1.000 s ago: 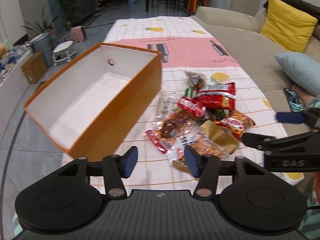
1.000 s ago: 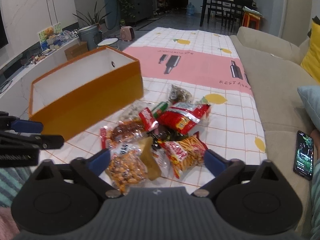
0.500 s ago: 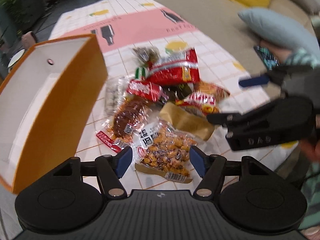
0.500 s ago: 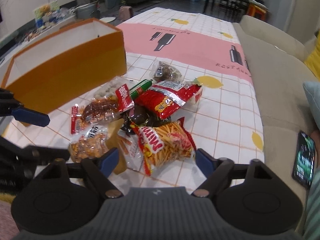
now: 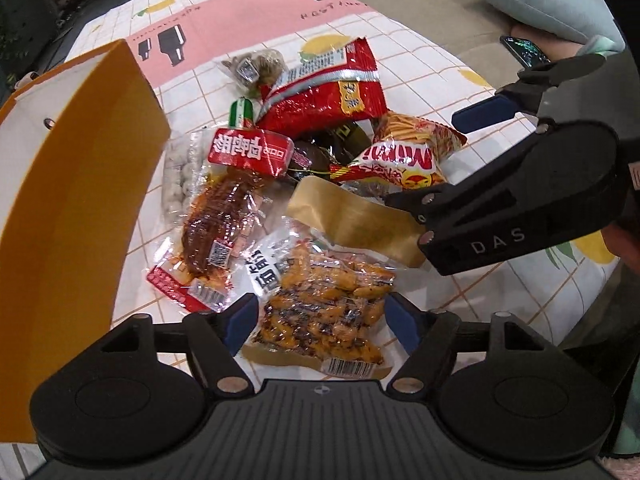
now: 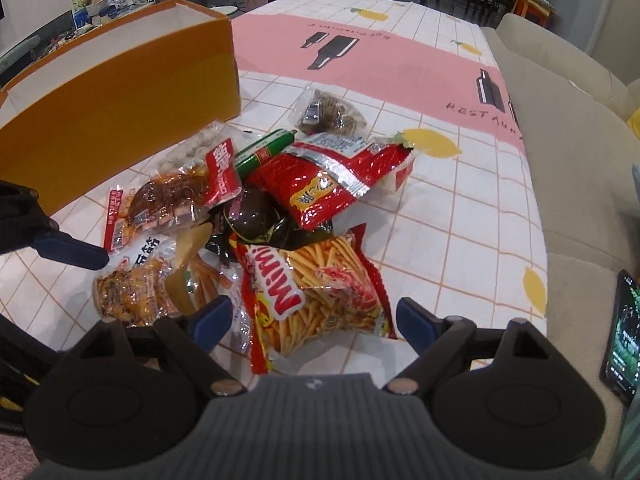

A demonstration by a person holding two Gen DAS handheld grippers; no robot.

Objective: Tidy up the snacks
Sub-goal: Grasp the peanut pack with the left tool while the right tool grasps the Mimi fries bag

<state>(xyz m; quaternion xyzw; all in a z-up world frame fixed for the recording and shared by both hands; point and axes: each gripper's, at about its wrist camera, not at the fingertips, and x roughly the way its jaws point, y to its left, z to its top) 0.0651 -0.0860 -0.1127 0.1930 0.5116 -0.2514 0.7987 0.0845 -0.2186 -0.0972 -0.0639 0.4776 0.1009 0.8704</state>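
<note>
Two views. Left wrist: left gripper (image 5: 322, 322), jaws just opening, nothing pinched, straddled the nut bag (image 5: 320, 312), long axis toward 12 o'clock. Right wrist: right gripper (image 6: 314, 318), open, framed the fries bag (image 6: 320, 292); box (image 6: 120, 92) at 10 o'clock.

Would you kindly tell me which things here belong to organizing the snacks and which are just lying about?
Job:
- snack pile: Mimi sticks bag, red bag, clear pack of orange snacks
- orange box
- left gripper, right gripper, both open

Lying about:
- phone
- blue cushion
- sofa
</note>
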